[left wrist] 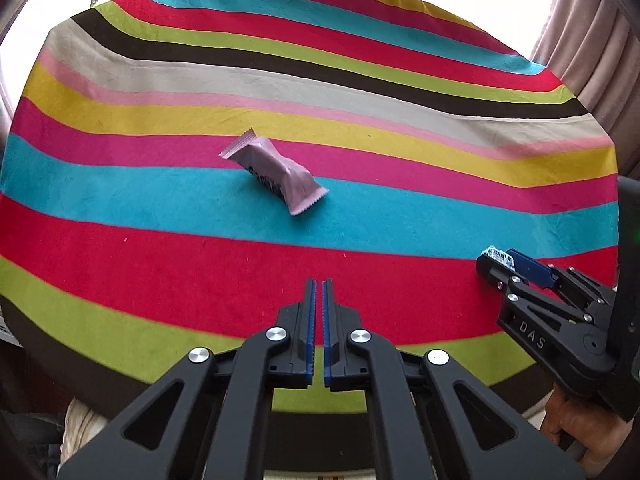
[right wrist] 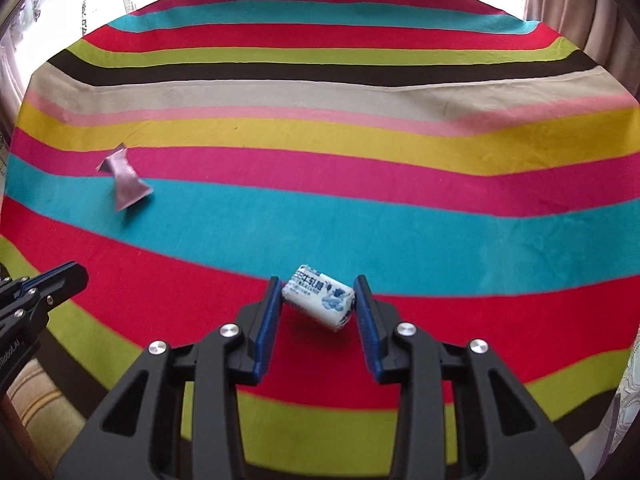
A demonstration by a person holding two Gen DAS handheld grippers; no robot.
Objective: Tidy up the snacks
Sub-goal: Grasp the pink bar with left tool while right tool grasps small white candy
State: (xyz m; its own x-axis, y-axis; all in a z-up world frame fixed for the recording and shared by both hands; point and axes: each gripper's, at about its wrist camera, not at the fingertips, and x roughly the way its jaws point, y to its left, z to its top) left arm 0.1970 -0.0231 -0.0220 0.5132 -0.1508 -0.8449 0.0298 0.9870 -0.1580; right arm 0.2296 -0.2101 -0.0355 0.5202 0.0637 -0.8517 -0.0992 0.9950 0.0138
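A pink wrapped snack bar [left wrist: 276, 174] lies on the striped tablecloth, across the magenta and blue stripes; it also shows at the left of the right wrist view [right wrist: 126, 182]. My left gripper [left wrist: 319, 286] is shut and empty, above the red stripe, short of the pink bar. A white and blue wrapped candy [right wrist: 319, 297] sits between the pads of my right gripper [right wrist: 318, 292], which is shut on it. In the left wrist view the right gripper [left wrist: 494, 258] is at the right edge with the candy [left wrist: 499, 255] at its tip.
The round table [left wrist: 360, 92] is covered in a cloth with coloured stripes. Curtains [left wrist: 580, 32] hang behind it at the right. The left gripper's tip [right wrist: 68, 278] shows at the left edge of the right wrist view.
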